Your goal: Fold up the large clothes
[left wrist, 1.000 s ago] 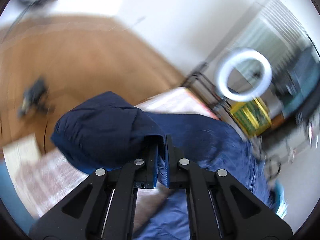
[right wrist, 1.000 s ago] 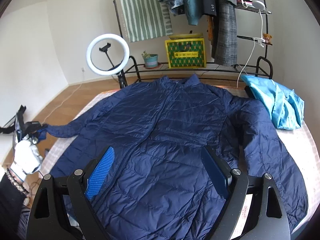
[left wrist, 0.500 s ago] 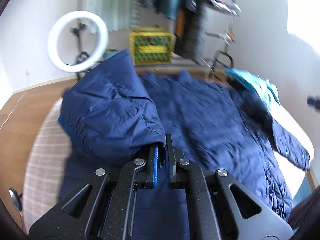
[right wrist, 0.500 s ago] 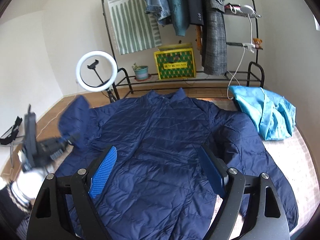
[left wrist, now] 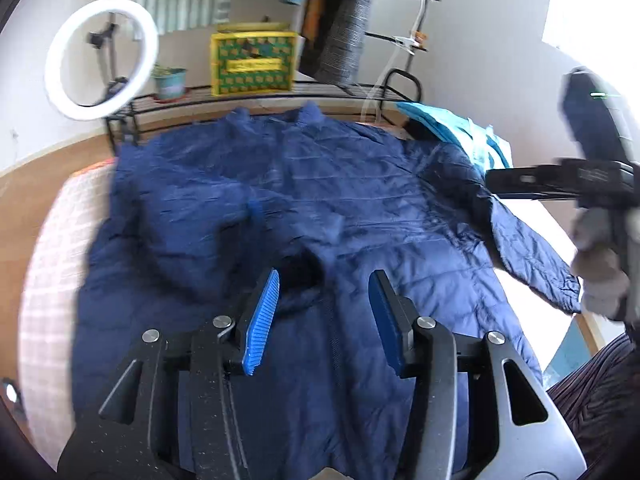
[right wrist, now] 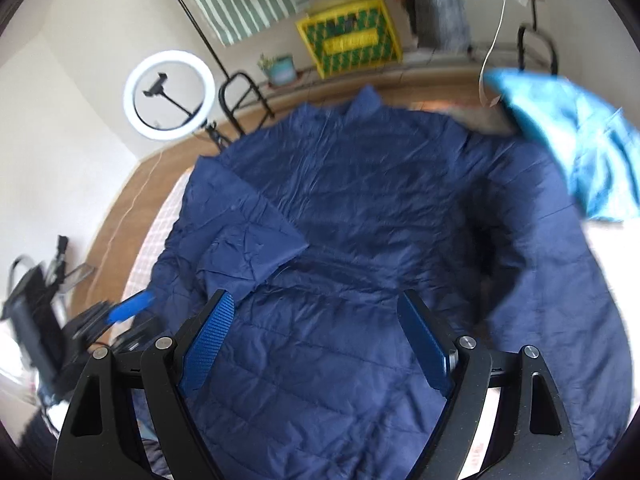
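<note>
A large navy quilted jacket (left wrist: 320, 200) lies spread face up on the bed, collar toward the far rack; it also shows in the right wrist view (right wrist: 380, 208). Its left sleeve (right wrist: 248, 236) is folded across the chest, with the cuff (left wrist: 298, 276) lying just beyond my left gripper (left wrist: 324, 296), which is open and empty above the jacket. My right gripper (right wrist: 316, 320) is open and empty over the jacket's lower front. The other sleeve (left wrist: 524, 248) lies out to the right. The right gripper's body shows at the right edge of the left wrist view (left wrist: 592, 184).
A turquoise garment (right wrist: 576, 136) lies on the bed at the far right. A ring light (right wrist: 168, 96), a yellow crate (right wrist: 352, 44), a potted plant (right wrist: 280, 68) and a clothes rack stand beyond the bed. The bed's pale checked cover (left wrist: 52, 280) shows at the left.
My left gripper carried the left sleeve across onto the jacket's chest, then opened and let it go. My right gripper stayed open and shifted slightly over the jacket.
</note>
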`<state>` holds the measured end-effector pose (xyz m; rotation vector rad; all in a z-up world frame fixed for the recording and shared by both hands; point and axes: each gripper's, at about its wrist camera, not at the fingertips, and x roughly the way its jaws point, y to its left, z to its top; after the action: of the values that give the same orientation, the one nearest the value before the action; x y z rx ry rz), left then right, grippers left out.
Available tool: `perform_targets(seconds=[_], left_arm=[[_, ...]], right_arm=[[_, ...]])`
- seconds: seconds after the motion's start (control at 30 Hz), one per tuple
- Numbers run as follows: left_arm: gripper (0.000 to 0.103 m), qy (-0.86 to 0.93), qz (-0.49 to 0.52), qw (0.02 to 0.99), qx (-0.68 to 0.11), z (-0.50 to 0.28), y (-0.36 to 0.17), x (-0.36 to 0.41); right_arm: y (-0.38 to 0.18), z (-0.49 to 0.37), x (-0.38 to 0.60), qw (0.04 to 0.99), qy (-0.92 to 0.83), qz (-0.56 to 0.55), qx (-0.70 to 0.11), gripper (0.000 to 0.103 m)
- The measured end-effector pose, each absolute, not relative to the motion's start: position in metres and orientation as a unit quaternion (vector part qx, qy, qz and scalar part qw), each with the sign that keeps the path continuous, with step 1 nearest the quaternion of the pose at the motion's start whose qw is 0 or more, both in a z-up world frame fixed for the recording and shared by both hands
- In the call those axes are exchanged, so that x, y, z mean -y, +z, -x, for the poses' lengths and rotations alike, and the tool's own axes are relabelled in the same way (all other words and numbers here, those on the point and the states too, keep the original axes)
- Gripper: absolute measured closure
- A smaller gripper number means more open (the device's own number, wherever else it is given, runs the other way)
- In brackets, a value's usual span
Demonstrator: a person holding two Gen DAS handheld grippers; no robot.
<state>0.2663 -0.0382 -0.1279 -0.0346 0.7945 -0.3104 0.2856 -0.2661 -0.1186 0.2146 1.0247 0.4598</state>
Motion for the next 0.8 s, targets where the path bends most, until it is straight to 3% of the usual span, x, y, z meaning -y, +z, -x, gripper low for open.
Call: perform_targets(seconds=[0.27,0.53,0.7,0.73,0.77,0.8], left_arm=[[0.054,-0.056,0.114,0.900,-0.418,-0.246,-0.149,-0.056],[0.054,-0.026,0.130,0.863,-0.487,-0.260,-0.194,-0.079],[0.054,-0.006,0.127,0.847,-0.515,-0.257,-0.216,-0.094],[0.054,-0.002,0.132,0.845,-0.519,-0.255,-0.220,-0.098],[0.054,-0.001,0.138,0.841,-0.523,-0.253,-0.224,-0.101],[0.054,0.002,0.140,0.839,-0.527,-0.252,-0.227,-0.107]], right_arm=[[-0.165,-0.329,0.203,0.774,0.241,-0.191,-0.553,0.019],[-0.160,-0.318,0.065,0.841,0.245,0.066,-0.478,0.019],[-0.185,-0.320,0.051,0.843,0.192,0.171,-0.473,0.021],[-0.187,-0.323,0.058,0.844,0.181,0.169,-0.476,0.025],[-0.187,-0.328,0.073,0.846,0.167,0.157,-0.481,0.039],[-0.187,-0.335,0.092,0.848,0.149,0.135,-0.490,0.043]])
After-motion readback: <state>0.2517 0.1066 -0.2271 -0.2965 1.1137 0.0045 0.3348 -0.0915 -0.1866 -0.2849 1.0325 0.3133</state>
